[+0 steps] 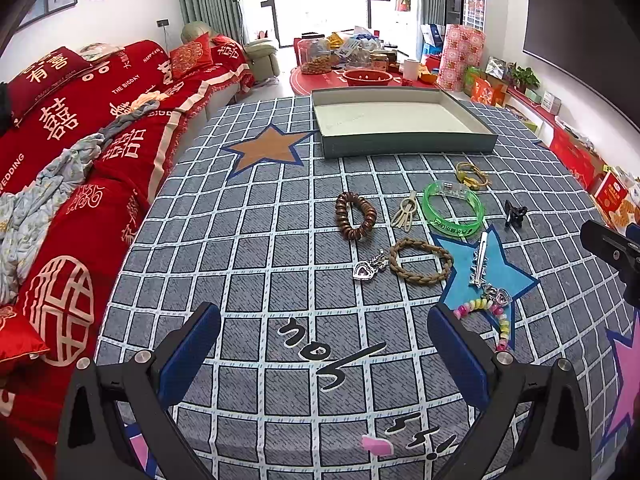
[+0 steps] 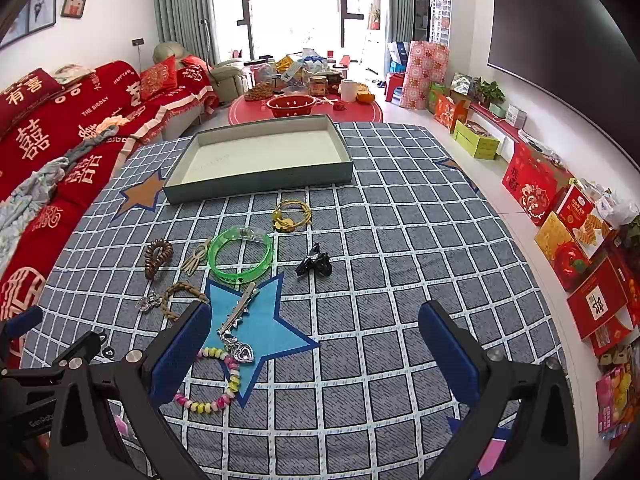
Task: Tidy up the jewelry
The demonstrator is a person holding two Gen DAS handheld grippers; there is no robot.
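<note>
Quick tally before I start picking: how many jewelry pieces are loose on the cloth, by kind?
Bangles/bracelets: 3 (green, braided, beaded)
Hair ties: 2 (brown coil, yellow)
Clips: 3 (beige, black, silver)
Heart charms: 2
Total: 10
Box: 0

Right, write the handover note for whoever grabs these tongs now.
Left tongs: open, empty, hanging above the checked cloth.
Right tongs: open, empty, near the bead bracelet.
Box: at the far end of the cloth, nothing in it.
Done: nothing packed yet.
Left on the cloth: green bangle, gold hair tie, black claw clip, brown coil tie, braided band, beige clip, silver clip, two heart charms, bead bracelet.
</note>
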